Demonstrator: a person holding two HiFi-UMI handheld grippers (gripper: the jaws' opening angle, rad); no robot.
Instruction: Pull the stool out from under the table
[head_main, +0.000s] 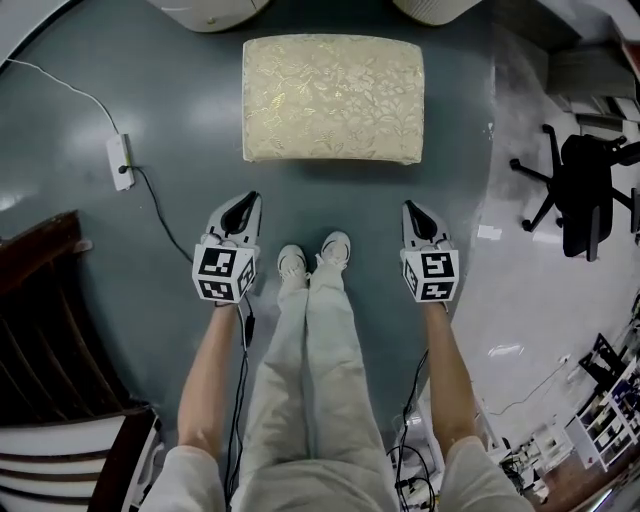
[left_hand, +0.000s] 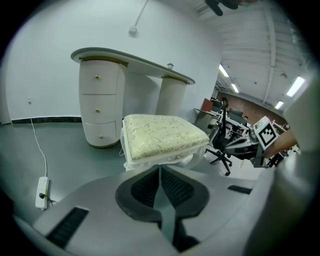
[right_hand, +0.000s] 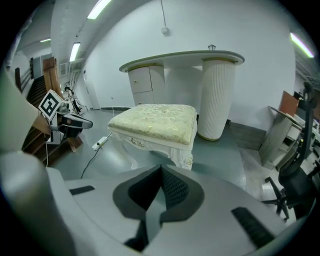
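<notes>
Fabric in cream with a raised floral weave covers the padded, rectangular top of the stool (head_main: 333, 97); its corners are rounded and, below the cushion, the white frame has carved scrollwork and curved legs. Behind it stands the table (left_hand: 132, 60), a smooth white piece with a thin curved top on 2 pedestals, one with 3 drawers and small round knobs, the other a ribbed column. The floor (head_main: 180, 80) is glossy grey and reflects the lights.

Each claw is a matte grey shell with dark, cross-hatched rubber pads and a cube of black-and-white square markers at its back. The left claw (head_main: 245, 200) is clenched, its pads pressed together with nothing between them. The right claw (head_main: 412, 208) is clenched the same way and is empty too.

The stool stands clear of the table top, on open floor, ahead of both claws and just beyond their tips. It touches neither one; a strip of bare floor lies between. Its near edge spans the gap between the 2 claws: the near left corner lies straight ahead of the left claw, the near right corner straight ahead of the right claw.
</notes>
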